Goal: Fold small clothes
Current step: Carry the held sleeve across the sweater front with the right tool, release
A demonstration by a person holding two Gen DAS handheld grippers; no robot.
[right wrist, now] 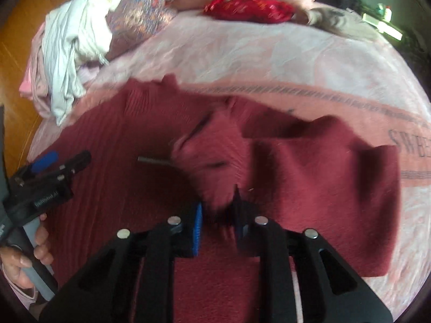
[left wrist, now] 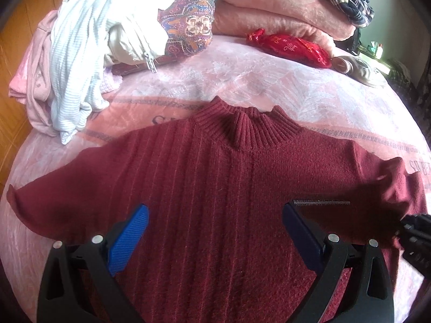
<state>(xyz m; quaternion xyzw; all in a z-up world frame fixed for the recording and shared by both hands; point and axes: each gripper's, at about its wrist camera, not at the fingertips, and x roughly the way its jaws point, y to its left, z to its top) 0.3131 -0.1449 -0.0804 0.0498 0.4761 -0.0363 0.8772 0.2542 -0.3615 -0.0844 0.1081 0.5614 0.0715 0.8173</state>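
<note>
Sweater (left wrist: 215, 188) lies flat on the bed (left wrist: 269, 75), collar far, ready for folding. Right hand-held gripper (right wrist: 218, 215) has pinched the right sleeve (right wrist: 215, 145), jaws narrow, to fold it inward. Left hand-held gripper (left wrist: 215, 215) is wide open, empty, over the body.

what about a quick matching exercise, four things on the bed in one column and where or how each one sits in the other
Things:
1. maroon sweater
2. white striped garment
3. red patterned pouch
4. left gripper

Places or states:
A. draped over the pile at the far left
B. open above the sweater's front
C. spread on the bed, collar away from the camera
D. lying before the folded pink blankets

Pairs: 1-C, 2-A, 3-D, 4-B
</note>
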